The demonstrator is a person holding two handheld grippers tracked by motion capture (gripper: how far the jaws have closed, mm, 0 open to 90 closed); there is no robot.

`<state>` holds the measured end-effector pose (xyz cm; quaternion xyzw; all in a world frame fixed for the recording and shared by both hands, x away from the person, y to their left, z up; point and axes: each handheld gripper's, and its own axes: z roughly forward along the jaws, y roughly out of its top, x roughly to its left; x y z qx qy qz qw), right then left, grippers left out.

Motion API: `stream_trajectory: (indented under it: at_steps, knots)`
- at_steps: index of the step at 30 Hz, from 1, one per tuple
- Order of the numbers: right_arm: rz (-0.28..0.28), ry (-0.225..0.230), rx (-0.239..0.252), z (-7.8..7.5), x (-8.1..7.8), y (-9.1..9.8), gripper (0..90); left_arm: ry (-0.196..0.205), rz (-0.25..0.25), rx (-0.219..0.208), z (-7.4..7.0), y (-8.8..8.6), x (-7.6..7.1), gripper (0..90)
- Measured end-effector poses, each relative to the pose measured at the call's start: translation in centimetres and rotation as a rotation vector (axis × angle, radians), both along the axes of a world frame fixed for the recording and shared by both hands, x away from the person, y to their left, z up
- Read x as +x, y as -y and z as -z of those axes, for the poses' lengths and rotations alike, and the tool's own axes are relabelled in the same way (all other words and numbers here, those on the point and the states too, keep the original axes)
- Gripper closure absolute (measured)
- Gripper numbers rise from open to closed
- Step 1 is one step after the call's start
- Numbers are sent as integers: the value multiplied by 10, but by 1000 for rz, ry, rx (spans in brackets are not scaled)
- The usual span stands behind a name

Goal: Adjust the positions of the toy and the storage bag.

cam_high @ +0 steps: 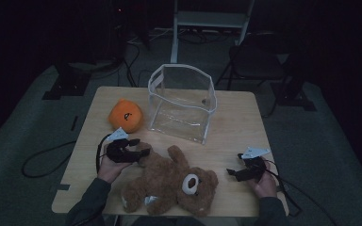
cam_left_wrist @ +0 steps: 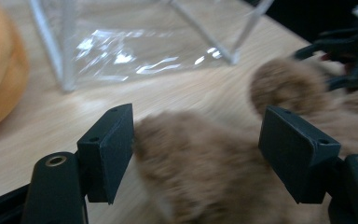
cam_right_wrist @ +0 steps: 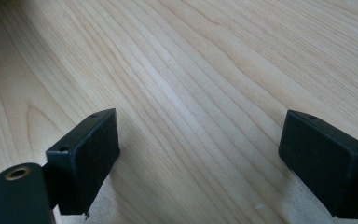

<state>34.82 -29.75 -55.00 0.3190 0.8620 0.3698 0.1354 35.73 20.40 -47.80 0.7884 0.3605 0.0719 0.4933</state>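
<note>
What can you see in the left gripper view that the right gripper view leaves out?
The left gripper view has the brown teddy bear lying between its open black fingers, with the clear plastic bag and the orange plush toy beyond. The right gripper view has bare wood between its open fingers, which hold nothing. Both share the light wooden table.

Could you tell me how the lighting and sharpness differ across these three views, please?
High view: dim and underexposed, the room beyond the table nearly black. Left gripper view: brighter, but the teddy bear is smeared by blur, and glare streaks the clear plastic bag. Right gripper view: evenly lit, wood grain crisp, the near jaws slightly soft.
</note>
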Motion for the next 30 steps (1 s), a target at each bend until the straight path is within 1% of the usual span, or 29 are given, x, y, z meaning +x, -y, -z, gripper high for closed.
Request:
stream_trajectory:
  at_steps: [3, 5, 7, 10, 13, 14, 16, 17, 19, 22, 28, 30]
  knots:
    - [1, -1, 0, 0, 0, 0, 114, 35, 51, -4, -9, 7, -9, 270]
    - [1, -1, 0, 0, 0, 0, 115, 54, 87, 5, -15, 13, -14, 251]
    - [1, -1, 0, 0, 0, 0, 115, 65, 120, 8, -19, 19, -19, 243]
    - [1, -1, 0, 0, 0, 0, 115, 68, 154, 11, -23, 26, -24, 219]
    - [1, -1, 0, 0, 0, 0, 115, 55, 191, 22, -20, 32, -27, 205]
    - [1, -1, 0, 0, 0, 0, 115, 47, 203, 30, -18, 35, -29, 197]
    - [1, -1, 0, 0, 0, 0, 115, 48, 222, 51, -15, 39, -30, 183]
    - [1, -1, 0, 0, 0, 0, 115, 45, 222, 55, -14, 41, -30, 177]
    - [0, -1, 0, 0, 0, 0, 114, 38, 237, 51, -12, 43, -30, 177]
    - [1, -1, 0, 0, 0, 0, 114, 27, 243, 69, -8, 46, -30, 177]
    - [1, -1, 0, 0, 0, 0, 115, -7, 253, 55, -2, 46, -26, 166]
    - [1, -1, 0, 0, 0, 0, 115, -20, 267, 45, -1, 45, -27, 166]
